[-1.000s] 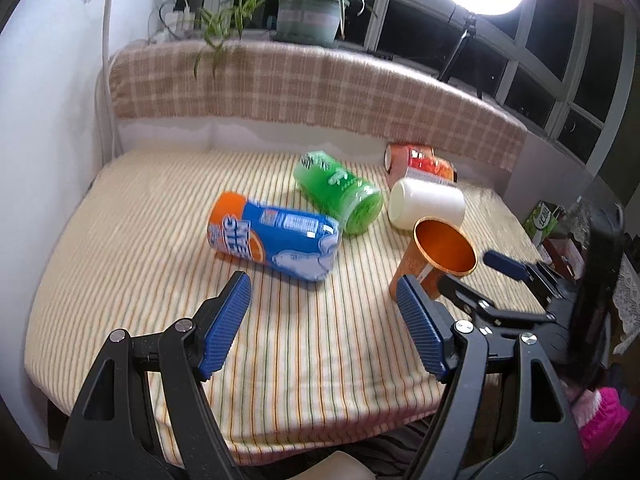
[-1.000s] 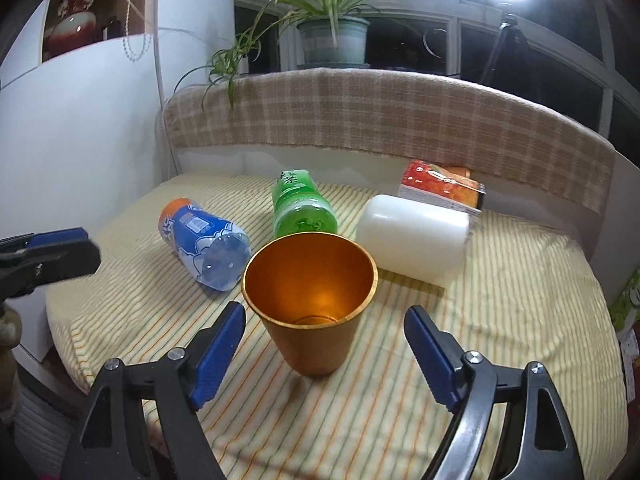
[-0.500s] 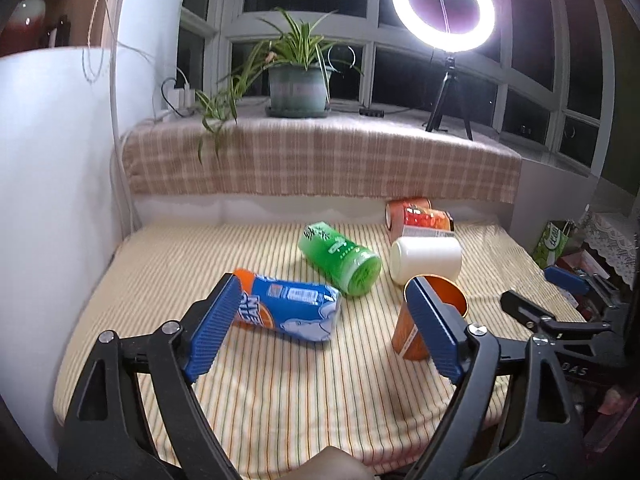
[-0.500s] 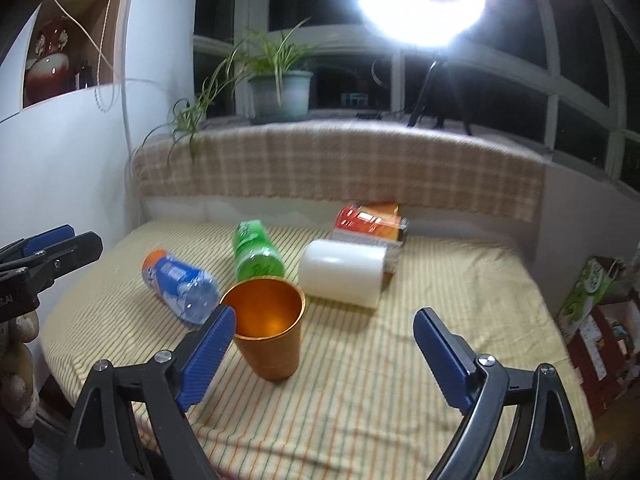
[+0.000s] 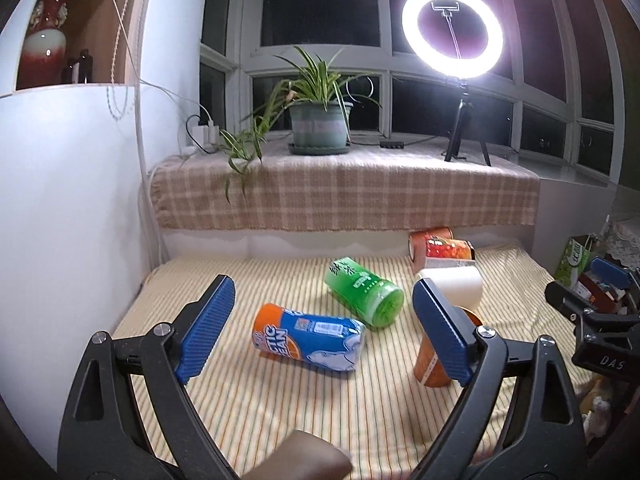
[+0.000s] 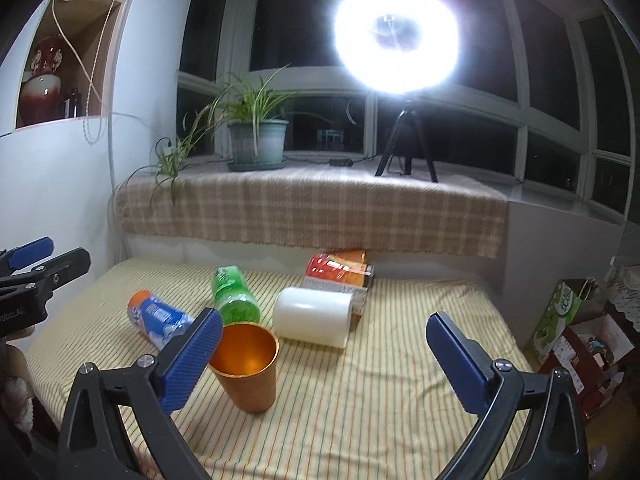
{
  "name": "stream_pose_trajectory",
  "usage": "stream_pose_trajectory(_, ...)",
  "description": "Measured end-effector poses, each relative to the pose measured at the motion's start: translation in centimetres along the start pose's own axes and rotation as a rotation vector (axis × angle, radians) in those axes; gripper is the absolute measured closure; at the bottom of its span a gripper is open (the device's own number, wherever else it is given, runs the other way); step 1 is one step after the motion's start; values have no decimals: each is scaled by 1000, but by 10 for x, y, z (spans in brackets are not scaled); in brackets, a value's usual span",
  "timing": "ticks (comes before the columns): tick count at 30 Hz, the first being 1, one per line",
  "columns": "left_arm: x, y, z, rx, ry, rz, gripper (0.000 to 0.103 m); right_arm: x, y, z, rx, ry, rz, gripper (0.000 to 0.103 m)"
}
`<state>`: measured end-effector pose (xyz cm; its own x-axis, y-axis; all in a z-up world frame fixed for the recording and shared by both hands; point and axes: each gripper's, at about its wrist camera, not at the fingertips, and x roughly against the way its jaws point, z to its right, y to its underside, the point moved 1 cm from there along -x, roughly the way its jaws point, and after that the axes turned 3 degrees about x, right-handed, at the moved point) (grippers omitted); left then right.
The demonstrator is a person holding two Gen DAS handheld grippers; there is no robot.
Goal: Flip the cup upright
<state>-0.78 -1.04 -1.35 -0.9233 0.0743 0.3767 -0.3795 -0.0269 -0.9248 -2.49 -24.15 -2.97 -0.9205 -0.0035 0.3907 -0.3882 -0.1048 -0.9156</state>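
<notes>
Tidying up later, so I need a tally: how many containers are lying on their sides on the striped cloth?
4: blue-orange bottle at left, green bottle behind the upright orange cup, white cylinder to its right, red-orange can at the back. More may be hidden.

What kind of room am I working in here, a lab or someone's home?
Most likely a home, probably a sunroom or window bay, at night. A potted plant sits on the sill under dark windows, a striped cloth covers the work surface, and a ring light on a tripod lights it.

Home: windowsill plant (image 5: 320, 120), vase (image 5: 42, 46), ring light (image 5: 452, 32).
</notes>
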Motion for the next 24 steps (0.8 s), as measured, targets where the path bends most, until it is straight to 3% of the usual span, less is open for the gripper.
stream_pose_trajectory(2, 1, 0, -1, 5, -3, 15, 0, 0, -1, 1, -6, 15, 12, 0)
stream_pose_trajectory(7, 5, -1, -2, 6, -7, 40, 0, 0, -2, 7, -32, 37, 25, 0)
stream_pose_trajectory(24, 3, -1, -1, 7, -2, 19, 0, -3, 1, 7, -38, 38, 17, 0)
